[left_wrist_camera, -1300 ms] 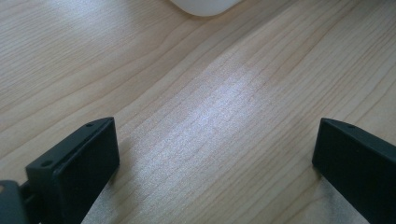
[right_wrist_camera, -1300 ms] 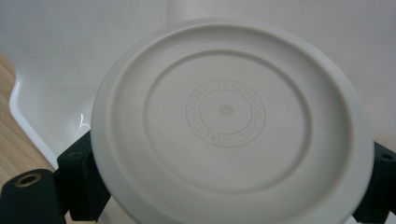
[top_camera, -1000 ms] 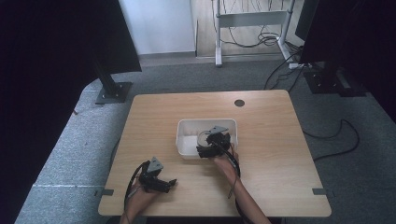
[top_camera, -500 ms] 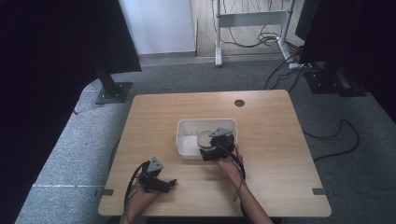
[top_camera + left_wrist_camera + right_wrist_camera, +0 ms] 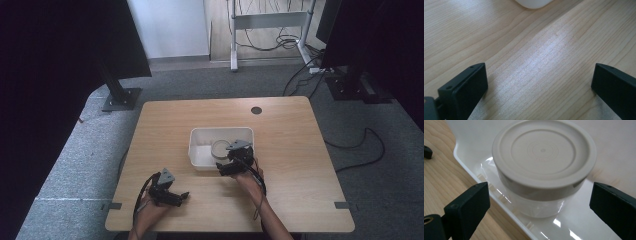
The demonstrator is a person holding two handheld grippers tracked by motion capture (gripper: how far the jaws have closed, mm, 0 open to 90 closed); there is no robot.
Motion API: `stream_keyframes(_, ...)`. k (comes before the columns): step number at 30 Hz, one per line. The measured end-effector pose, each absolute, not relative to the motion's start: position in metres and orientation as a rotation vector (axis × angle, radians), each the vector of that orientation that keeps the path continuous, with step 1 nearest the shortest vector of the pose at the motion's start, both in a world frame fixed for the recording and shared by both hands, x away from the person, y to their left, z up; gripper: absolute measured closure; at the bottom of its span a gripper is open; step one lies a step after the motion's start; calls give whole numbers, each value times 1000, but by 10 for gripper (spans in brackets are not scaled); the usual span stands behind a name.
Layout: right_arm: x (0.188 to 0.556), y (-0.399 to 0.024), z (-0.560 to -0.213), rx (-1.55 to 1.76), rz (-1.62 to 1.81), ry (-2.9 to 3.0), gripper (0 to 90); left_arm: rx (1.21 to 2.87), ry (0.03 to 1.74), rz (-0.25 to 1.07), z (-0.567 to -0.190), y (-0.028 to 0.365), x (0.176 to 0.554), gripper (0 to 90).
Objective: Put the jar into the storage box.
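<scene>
Right claw (image 5: pixel 226 167) hangs released at the near rim of the shallow white rectangular plastic tray (image 5: pixel 200 141) in the middle of the light wooden desk (image 5: pixel 285 150), its jaws spread wide and gripping nothing. In the right gripper view the clear round plastic jar with a beige screw lid (image 5: pixel 543 167) stands upright inside the tray, close to the near wall, framed between the two black jaws and touched by neither. Left claw (image 5: pixel 181 197) is likewise released, low over bare wood near the desk's front left, well apart from the tray; in the left gripper view a rounded tray corner (image 5: pixel 534 3) shows ahead.
</scene>
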State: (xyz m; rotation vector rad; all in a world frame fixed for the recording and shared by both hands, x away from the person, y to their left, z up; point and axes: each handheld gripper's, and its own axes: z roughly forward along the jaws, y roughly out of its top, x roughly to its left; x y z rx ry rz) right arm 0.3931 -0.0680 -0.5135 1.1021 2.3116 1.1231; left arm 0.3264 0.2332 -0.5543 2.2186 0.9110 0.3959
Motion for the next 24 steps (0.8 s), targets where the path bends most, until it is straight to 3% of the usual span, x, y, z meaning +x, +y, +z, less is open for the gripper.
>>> stream_keyframes(24,369,-80,-517,1056,1149,2357,26,2218,911,396,-554,233,326,3)
